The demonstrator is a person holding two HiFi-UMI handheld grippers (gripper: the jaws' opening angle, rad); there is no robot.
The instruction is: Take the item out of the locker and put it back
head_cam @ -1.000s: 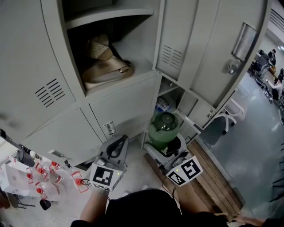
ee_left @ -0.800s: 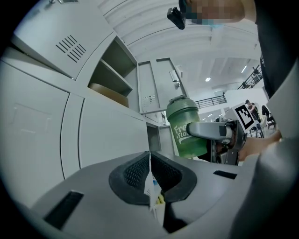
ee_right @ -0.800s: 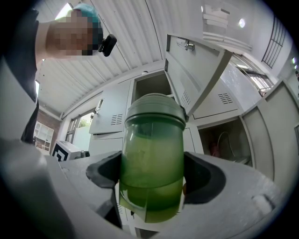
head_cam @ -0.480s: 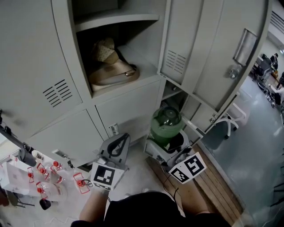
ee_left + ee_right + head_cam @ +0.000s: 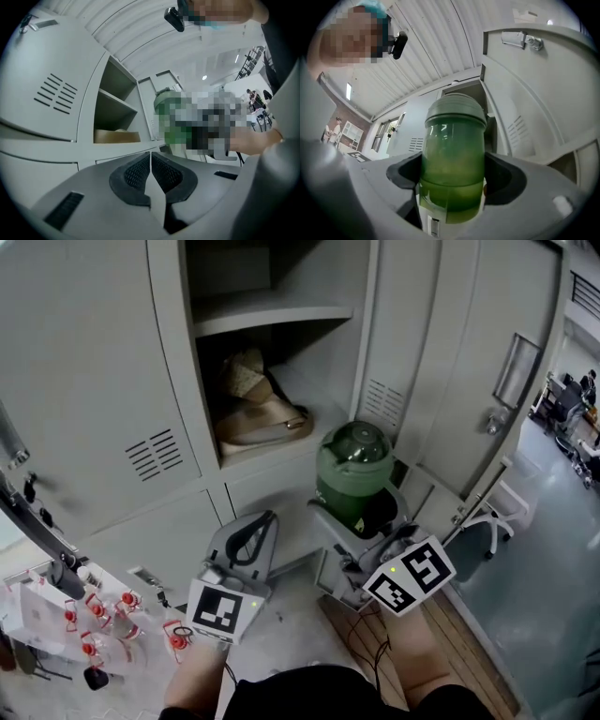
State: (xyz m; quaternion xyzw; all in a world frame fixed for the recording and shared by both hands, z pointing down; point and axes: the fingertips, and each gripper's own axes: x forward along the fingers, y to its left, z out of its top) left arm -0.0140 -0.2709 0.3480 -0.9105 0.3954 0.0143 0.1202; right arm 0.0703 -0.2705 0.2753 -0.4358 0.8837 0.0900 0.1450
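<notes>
Right claw (image 5: pixel 364 521): jaws spread wide and clamped on the green jar (image 5: pixel 353 472). In the right gripper view both pads (image 5: pixel 401 176) press the jar's sides low on its body. The base sits deep between the jaws, toward the claw body. The jar runs along the jaw line, and its dark green lid (image 5: pixel 455 107) points away from the claw, well past the fingertips. The body is see-through green. No other contact shows: the jar is outside the locker (image 5: pixel 173 362), in the air in front of it.

From the right claw:
- The open compartment holding the tan bag (image 5: pixel 261 418) lies ahead and to the left, beyond the lid and apart from the jar.
- A bare shelf (image 5: pixel 272 317) sits above that bag.
- The open locker door (image 5: pixel 469 352) stands ahead and to the right.
- Its marker cube (image 5: pixel 410 575) is at the near end, toward the person.
- A wooden board (image 5: pixel 450 652) lies on the floor below.

Left claw (image 5: pixel 258 523): jaws together, pads meeting, nothing between them. It sits left of the right claw and apart from it, so the jar is off to its right, not touching. The tan bag's compartment is ahead of its tips and higher. Small red-capped bottles (image 5: pixel 94 615) stand on the floor to its left.
</notes>
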